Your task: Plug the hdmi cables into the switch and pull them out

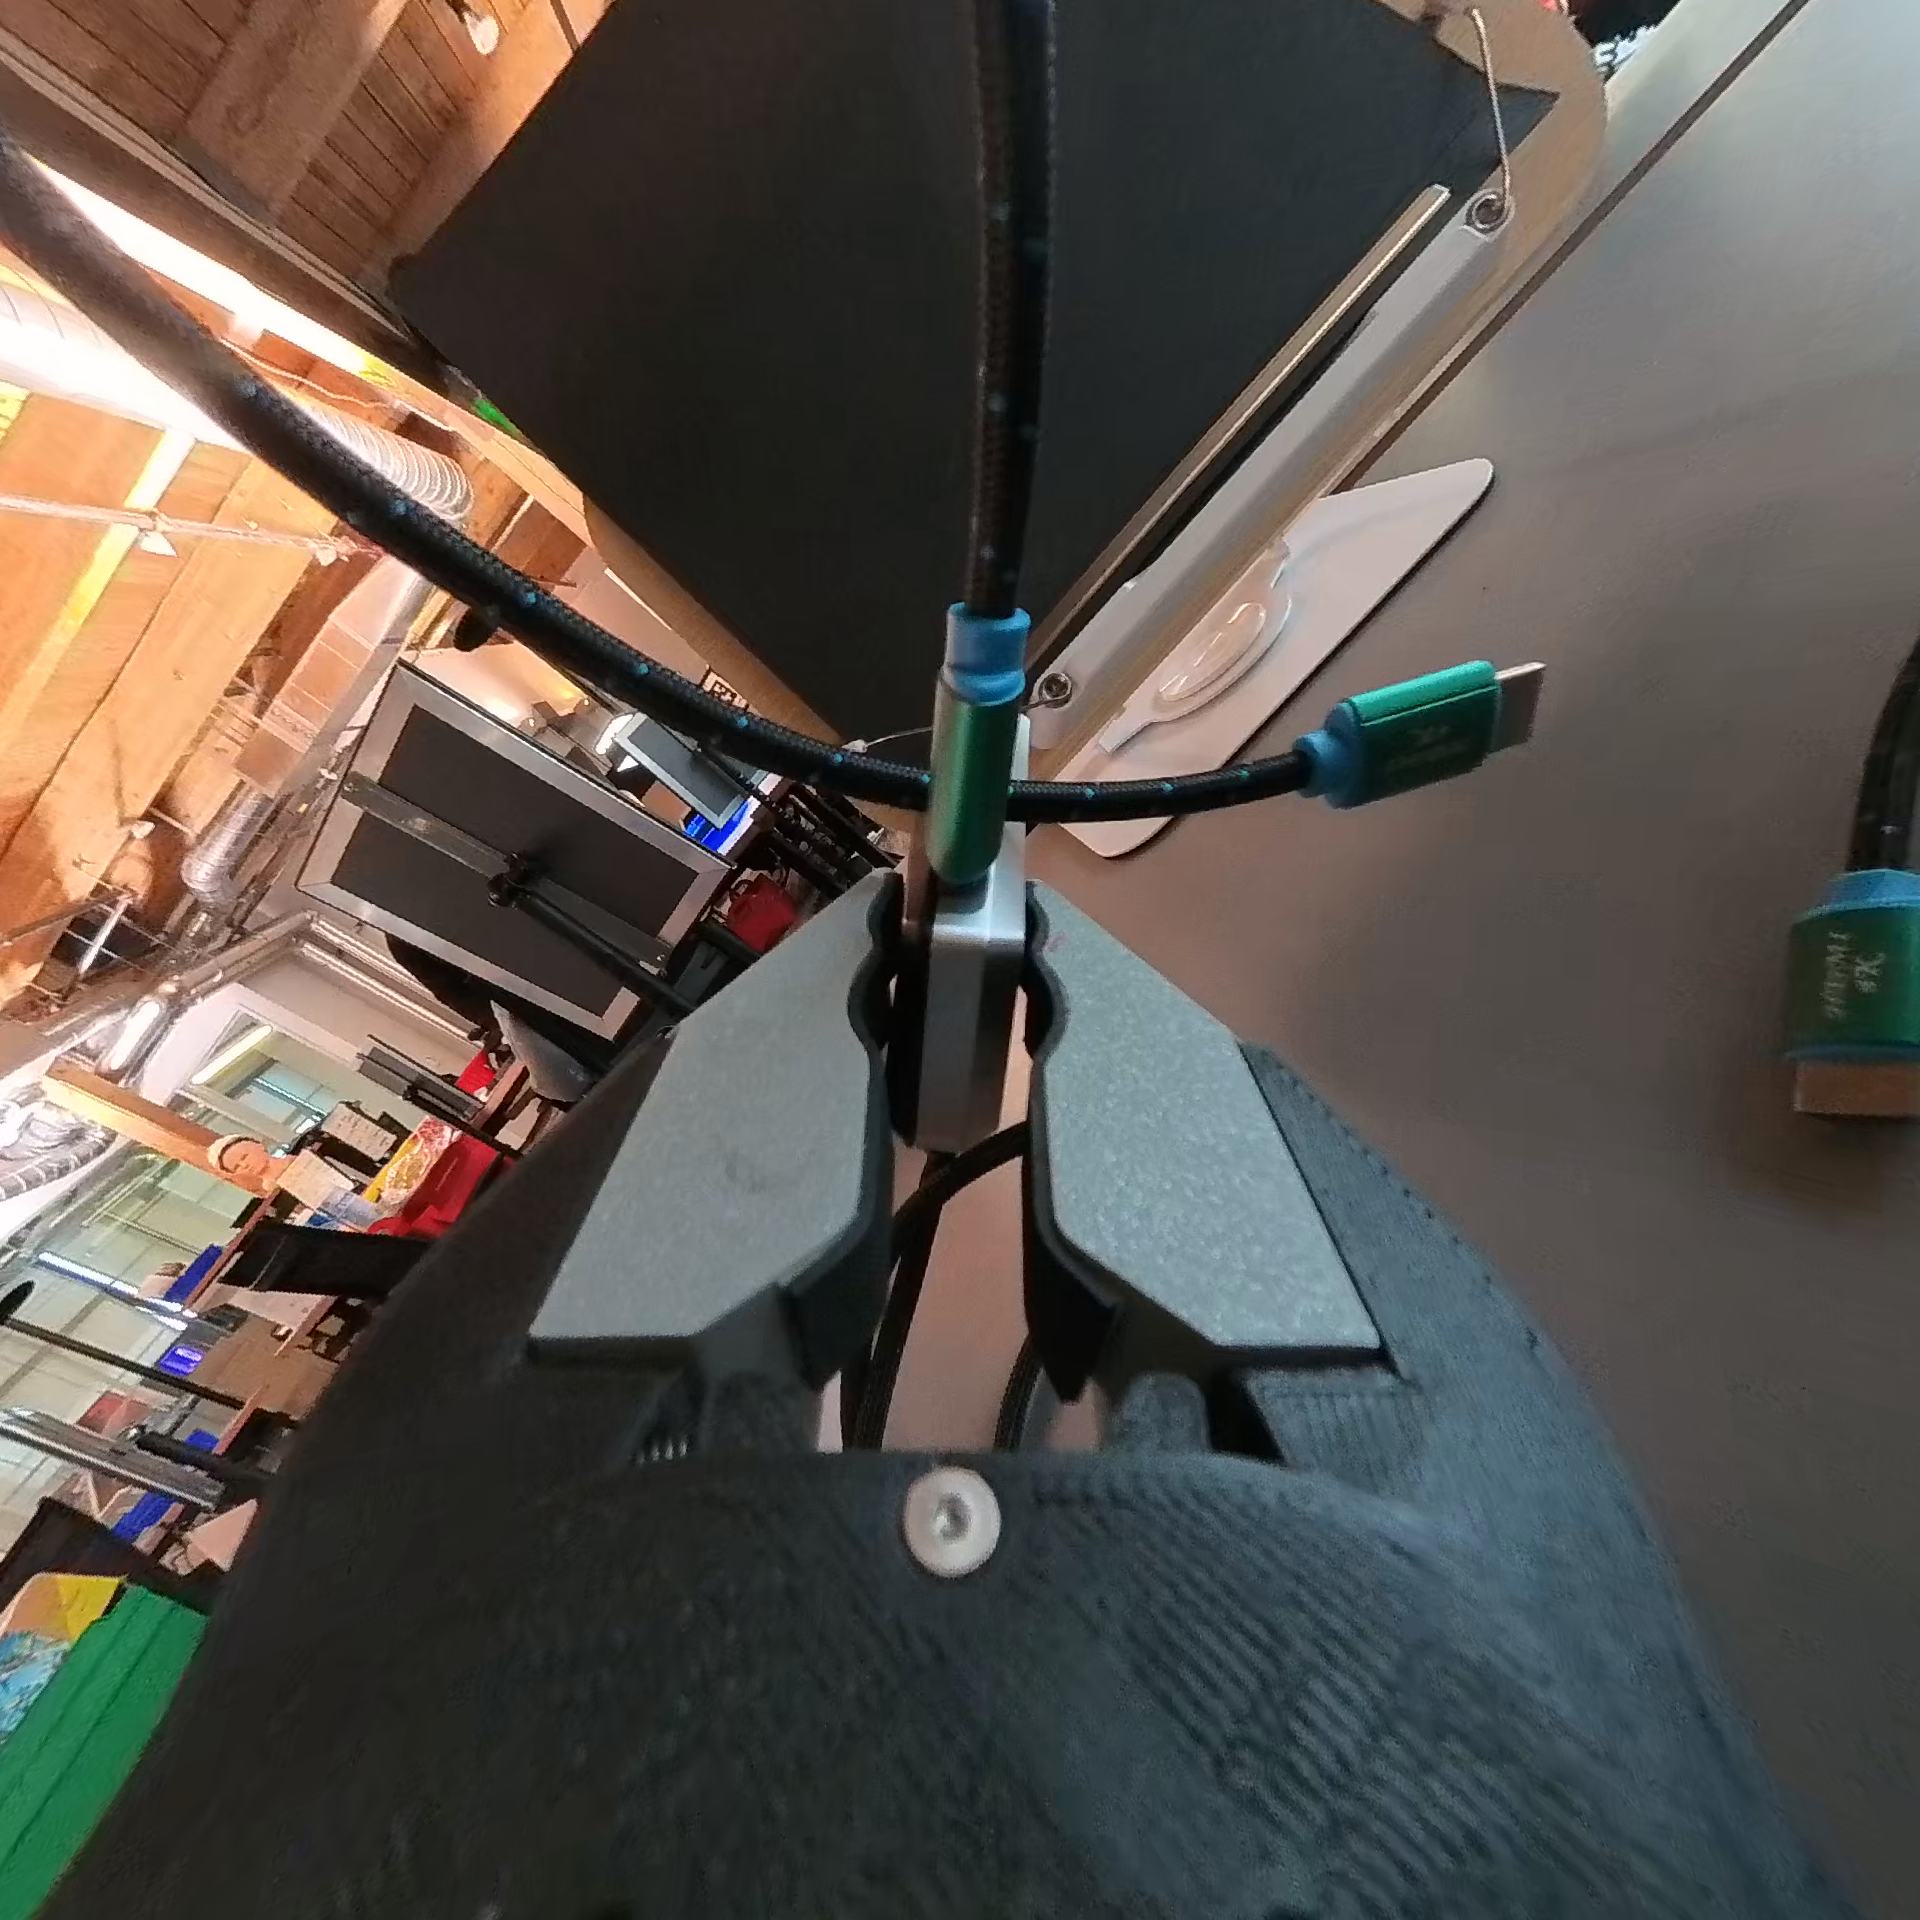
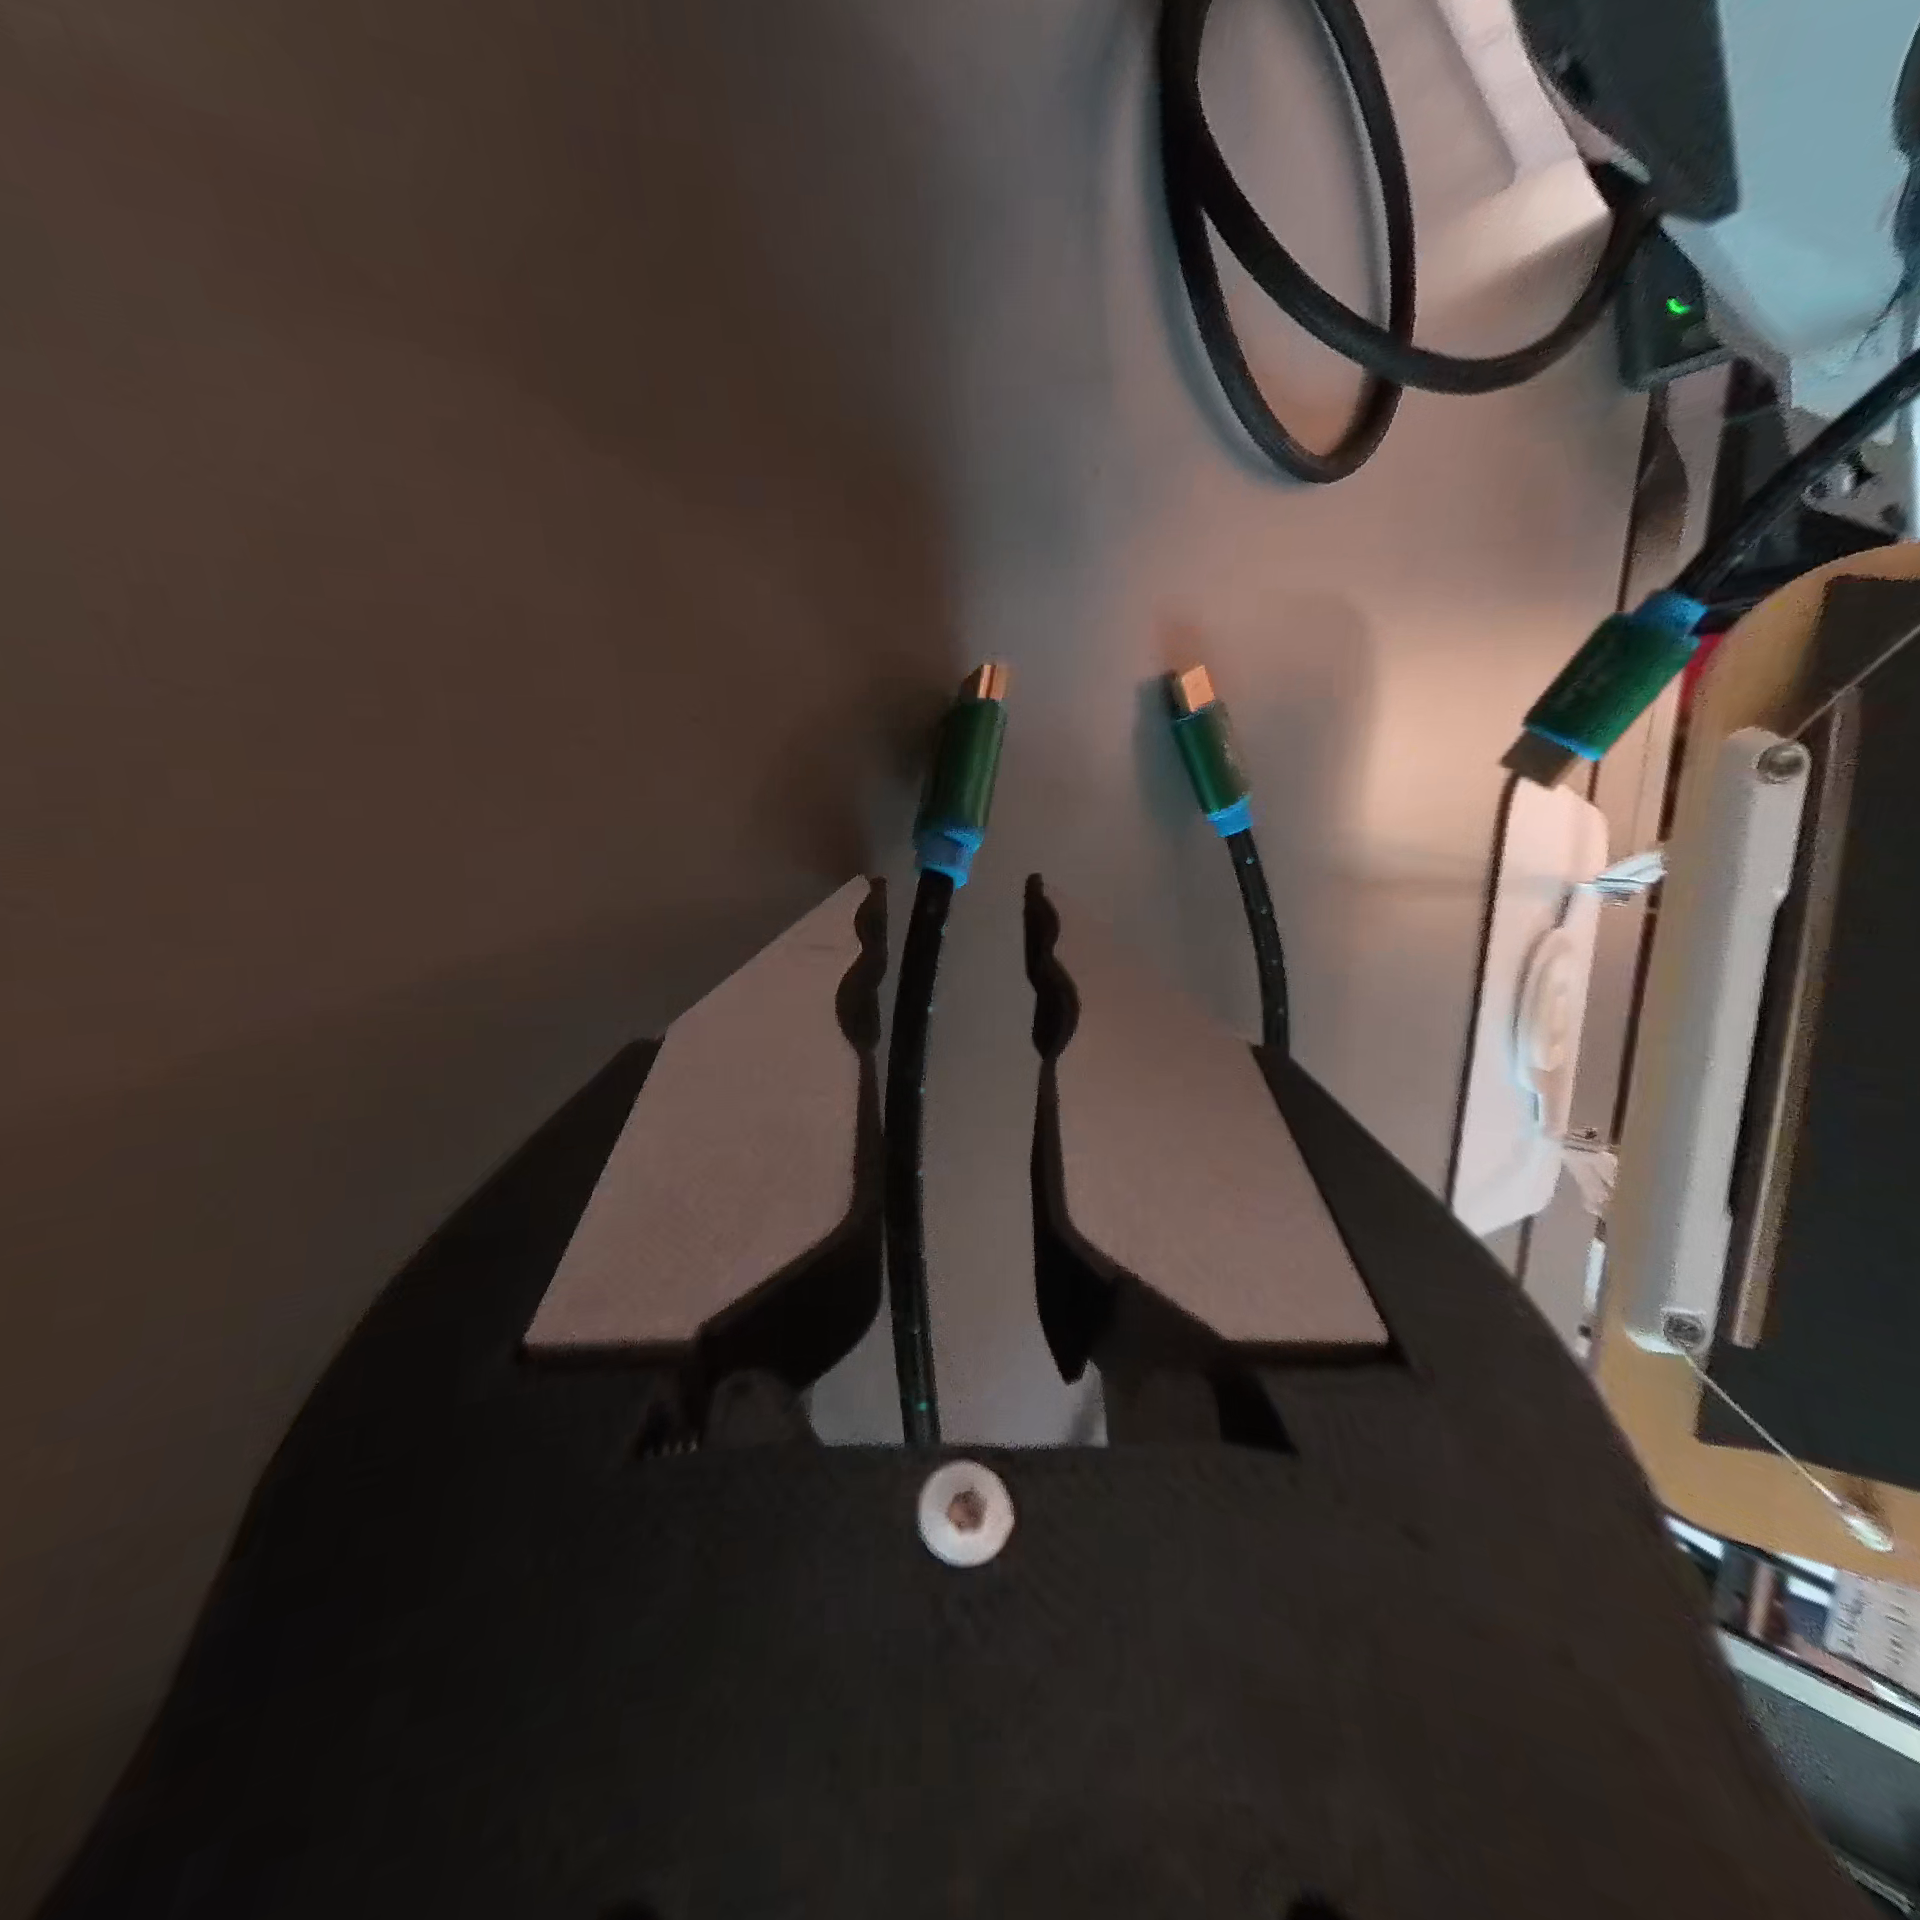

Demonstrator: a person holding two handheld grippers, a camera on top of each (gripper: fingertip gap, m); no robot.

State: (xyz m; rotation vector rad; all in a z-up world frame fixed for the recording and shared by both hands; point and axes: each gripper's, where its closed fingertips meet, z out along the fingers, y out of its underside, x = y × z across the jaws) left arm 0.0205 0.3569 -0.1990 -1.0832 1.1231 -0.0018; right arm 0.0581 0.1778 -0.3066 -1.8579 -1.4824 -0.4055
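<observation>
each gripper has a black, ribbed printed body with one silver screw (image 1: 951,1522) at 6 o'clock. the two fingers (image 1: 727,1143) are flat grey plates, and they have dark wavy pads (image 2: 1044,977) on the inner edges, toward 12 o'clock.

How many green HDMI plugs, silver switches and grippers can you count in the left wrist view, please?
Green HDMI plugs: 3 (one in the switch, one hanging free, one lying on the table)
Silver switch: 1, clamped between the fingers
Left gripper: 1
Total: 5
</observation>
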